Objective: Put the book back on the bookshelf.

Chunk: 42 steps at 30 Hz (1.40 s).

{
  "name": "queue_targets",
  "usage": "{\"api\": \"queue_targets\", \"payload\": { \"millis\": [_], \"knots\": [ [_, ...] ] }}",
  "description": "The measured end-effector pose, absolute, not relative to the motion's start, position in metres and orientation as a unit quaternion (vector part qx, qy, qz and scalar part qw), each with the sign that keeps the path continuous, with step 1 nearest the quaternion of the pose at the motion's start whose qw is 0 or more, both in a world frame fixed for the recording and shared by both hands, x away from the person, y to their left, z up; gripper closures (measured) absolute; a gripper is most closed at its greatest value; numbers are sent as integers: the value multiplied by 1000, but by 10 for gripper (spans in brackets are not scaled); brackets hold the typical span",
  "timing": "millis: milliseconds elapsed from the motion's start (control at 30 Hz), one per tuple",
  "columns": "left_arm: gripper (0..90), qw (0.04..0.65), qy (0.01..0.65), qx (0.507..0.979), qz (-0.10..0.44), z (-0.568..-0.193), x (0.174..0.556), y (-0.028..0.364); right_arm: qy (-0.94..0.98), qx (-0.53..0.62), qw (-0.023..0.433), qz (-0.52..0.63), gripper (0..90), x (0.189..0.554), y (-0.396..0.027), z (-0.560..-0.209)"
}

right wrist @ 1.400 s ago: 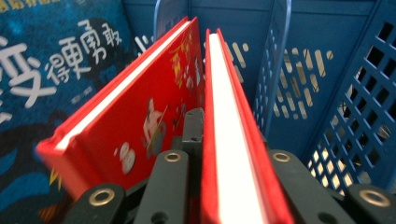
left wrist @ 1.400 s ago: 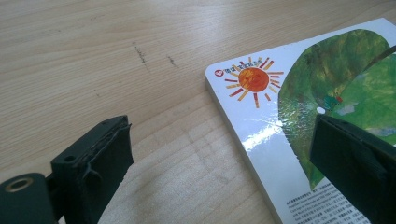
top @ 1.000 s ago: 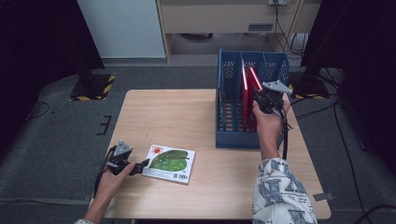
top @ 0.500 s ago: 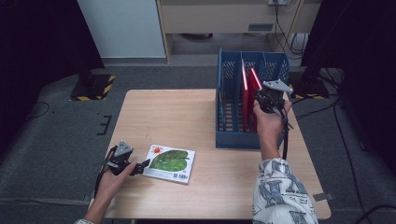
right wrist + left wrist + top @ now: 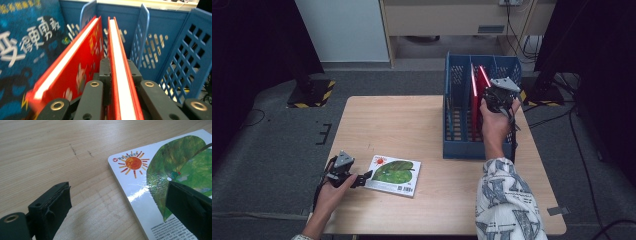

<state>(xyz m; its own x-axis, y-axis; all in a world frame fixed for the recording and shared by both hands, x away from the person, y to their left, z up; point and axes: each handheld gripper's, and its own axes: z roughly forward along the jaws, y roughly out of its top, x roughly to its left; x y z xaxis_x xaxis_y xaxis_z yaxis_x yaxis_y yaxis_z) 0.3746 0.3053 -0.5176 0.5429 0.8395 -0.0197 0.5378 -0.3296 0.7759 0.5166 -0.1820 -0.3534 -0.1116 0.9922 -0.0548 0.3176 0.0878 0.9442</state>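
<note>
In the right gripper view the right gripper (image 5: 119, 75) is clamped on the upper edge of a red book (image 5: 119, 62), its black jaws pressed flat against both covers; the book is thin, with bright red covers and a white block of pages showing as a pale stripe up the centre of the frame; a second red book (image 5: 75, 65) leans away to the left of it, its cover carrying small printed figures too blurred to read; left of that stands a dark blue book (image 5: 22, 50) with large pale characters on its face. All three stand on edge in a blue slotted basket (image 5: 457, 130), which sits right of centre in the high view, on the far right part of the wooden table (image 5: 412, 120); there the right gripper (image 5: 498, 95) is at the basket's upper right. At lower left of the high view the left gripper (image 5: 364, 176) hovers with jaws spread wide at the near corner of a picture book (image 5: 393, 175) lying flat on the table; its glossy white cover shows an orange sun and a big green leaf; whether the jaws touch it I cannot tell.
</note>
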Motion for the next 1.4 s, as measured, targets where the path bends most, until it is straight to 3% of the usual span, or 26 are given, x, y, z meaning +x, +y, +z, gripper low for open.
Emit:
{"api": "queue_targets", "payload": {
  "millis": [333,867,1200,1400],
  "knots": [
    [55,382,433,793,196,-517,375,305,610,537,409,415,795,540,-177,-358],
    [54,381,435,792,197,-517,375,304,612,539,408,411,782,532,-178,-367],
    [53,379,435,793,197,-517,375,304,626,526,390,423,660,519,-177,-369],
    [53,377,434,794,199,-517,374,303,636,521,380,424,647,504,-181,-377]
  ]
}}
